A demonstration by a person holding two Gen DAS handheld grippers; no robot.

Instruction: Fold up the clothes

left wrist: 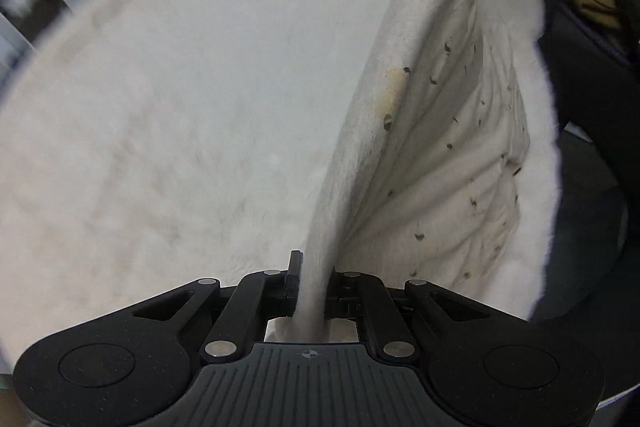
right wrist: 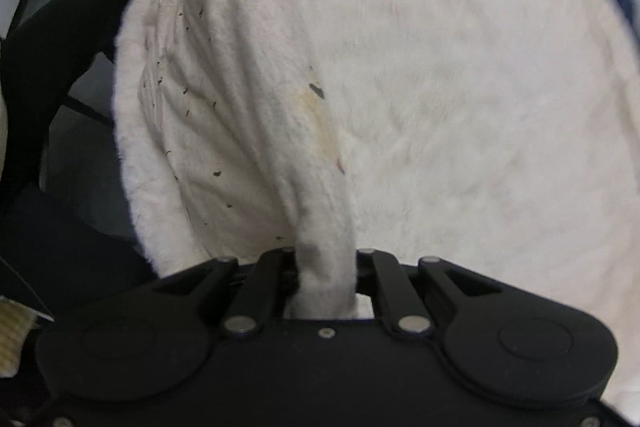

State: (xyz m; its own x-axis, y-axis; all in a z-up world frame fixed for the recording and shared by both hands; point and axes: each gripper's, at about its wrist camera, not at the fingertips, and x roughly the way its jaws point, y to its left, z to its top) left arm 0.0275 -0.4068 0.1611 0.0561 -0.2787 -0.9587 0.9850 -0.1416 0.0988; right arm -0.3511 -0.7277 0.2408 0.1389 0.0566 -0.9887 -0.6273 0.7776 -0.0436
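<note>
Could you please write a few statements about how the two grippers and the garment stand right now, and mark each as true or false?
1. The left gripper is shut on a fold of the white fleecy garment. True.
2. The right gripper is open and holds nothing. False: it is shut on a bunched part of the same garment.
3. The garment's inner side carries small dark specks. True.
4. The garment is dark blue. False: it is white, with a few yellowish stains.
5. The garment lies neatly folded in a small square. False: it is spread wide and fills both views.
</note>
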